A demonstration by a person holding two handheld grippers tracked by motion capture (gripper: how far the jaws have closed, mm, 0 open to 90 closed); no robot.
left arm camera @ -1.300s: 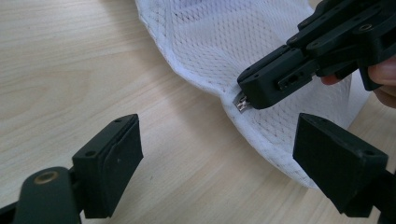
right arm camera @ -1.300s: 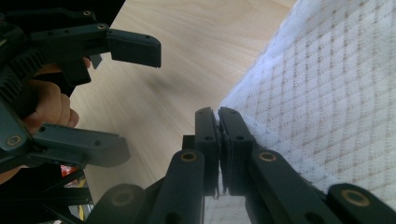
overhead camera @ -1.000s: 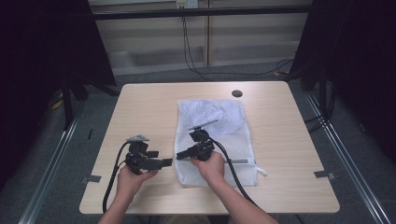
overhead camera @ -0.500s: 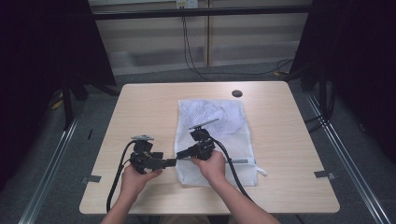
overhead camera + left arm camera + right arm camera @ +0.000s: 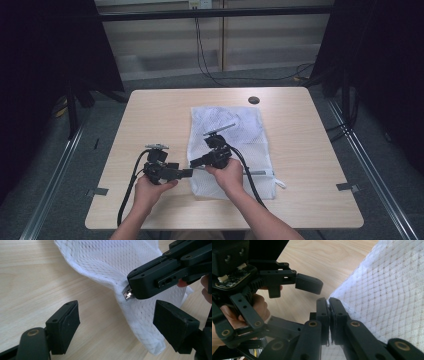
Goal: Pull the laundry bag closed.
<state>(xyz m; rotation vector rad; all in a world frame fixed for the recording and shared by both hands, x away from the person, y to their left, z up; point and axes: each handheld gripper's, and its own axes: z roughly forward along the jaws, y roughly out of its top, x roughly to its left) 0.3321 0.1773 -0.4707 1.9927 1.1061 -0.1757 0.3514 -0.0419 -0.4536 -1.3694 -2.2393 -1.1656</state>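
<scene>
A white mesh bag point(image 5: 235, 135) lies flat on the wooden table point(image 5: 150, 115). My right gripper point(image 5: 192, 163) is shut on the bag's small metal zipper pull point(image 5: 127, 293) at the near left corner; in the right gripper view its jaws point(image 5: 328, 301) are pressed together at the mesh edge point(image 5: 387, 290). My left gripper point(image 5: 187, 173) is open just left of that corner. Its jaws point(image 5: 117, 325) have just been closing, with the corner of the bag point(image 5: 107, 260) and the right gripper's tip point(image 5: 140, 285) between them, and its pads touch nothing.
A dark round hole point(image 5: 253, 100) sits in the table near its far edge. The bag's zipper line point(image 5: 260, 172) runs along the near edge to a white tab point(image 5: 280, 183). Black cables trail from both grippers toward the front edge.
The left gripper has edged slightly right toward the bag's corner. The right gripper has stayed in place on the zipper pull.
</scene>
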